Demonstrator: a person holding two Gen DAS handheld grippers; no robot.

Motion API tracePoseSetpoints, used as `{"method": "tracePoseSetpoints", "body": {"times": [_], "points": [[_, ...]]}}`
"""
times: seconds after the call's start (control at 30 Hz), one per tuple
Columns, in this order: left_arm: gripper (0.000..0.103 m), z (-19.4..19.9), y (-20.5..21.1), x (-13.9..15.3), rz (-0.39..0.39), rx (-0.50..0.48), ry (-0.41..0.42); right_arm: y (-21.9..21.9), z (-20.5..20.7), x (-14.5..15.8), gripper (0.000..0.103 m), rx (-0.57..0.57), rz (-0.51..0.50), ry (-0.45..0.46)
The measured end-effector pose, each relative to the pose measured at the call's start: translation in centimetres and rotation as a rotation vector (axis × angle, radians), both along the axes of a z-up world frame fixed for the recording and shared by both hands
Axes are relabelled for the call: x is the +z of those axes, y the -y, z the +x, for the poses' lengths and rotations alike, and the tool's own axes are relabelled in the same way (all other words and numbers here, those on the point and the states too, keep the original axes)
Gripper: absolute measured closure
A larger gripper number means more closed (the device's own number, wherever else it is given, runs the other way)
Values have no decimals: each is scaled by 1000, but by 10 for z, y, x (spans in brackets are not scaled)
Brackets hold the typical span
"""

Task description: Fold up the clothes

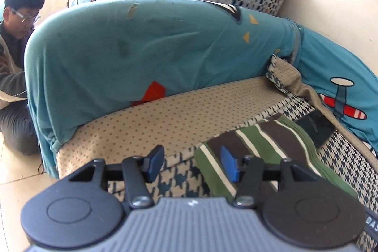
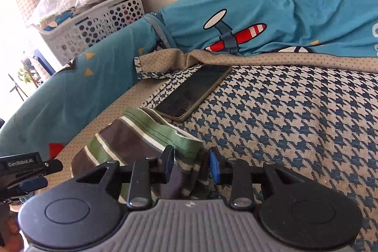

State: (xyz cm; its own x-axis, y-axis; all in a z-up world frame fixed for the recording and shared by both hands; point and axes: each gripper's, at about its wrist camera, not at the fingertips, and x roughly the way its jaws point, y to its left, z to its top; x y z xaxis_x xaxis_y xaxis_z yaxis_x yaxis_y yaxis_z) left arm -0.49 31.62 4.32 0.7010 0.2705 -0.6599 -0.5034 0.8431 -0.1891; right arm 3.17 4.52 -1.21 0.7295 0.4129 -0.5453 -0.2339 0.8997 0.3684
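One striped garment [image 2: 132,141], one phone [image 2: 193,91] on the sofa; your left gripper [image 1: 192,164] and right gripper [image 2: 190,164] both gape, holding nothing

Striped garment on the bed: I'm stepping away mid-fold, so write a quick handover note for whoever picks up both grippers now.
Left gripper: jaws open, empty, above the near left edge of the green, brown and white striped garment.
Right gripper: jaws open around a bunched corner of that garment, not closed on it.
The garment lies partly folded on the blue-and-white houndstooth bed cover, beside a dark smartphone.
Left to do: finish and flatten the fold; mind the phone.
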Motion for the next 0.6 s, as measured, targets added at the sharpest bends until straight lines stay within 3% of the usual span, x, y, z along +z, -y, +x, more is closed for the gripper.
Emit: {"method": "tracePoseSetpoints", "body": {"times": [0.23, 0.37, 0.6], "points": [[38, -6, -3, 3, -27, -3, 15, 1, -28, 26, 72, 5, -21, 121], [37, -4, 9, 4, -9, -55, 8, -17, -26, 22, 72, 100, -12, 76], [28, 5, 26, -2, 13, -146, -58, -32, 2, -17, 73, 38, -94, -92]]}}
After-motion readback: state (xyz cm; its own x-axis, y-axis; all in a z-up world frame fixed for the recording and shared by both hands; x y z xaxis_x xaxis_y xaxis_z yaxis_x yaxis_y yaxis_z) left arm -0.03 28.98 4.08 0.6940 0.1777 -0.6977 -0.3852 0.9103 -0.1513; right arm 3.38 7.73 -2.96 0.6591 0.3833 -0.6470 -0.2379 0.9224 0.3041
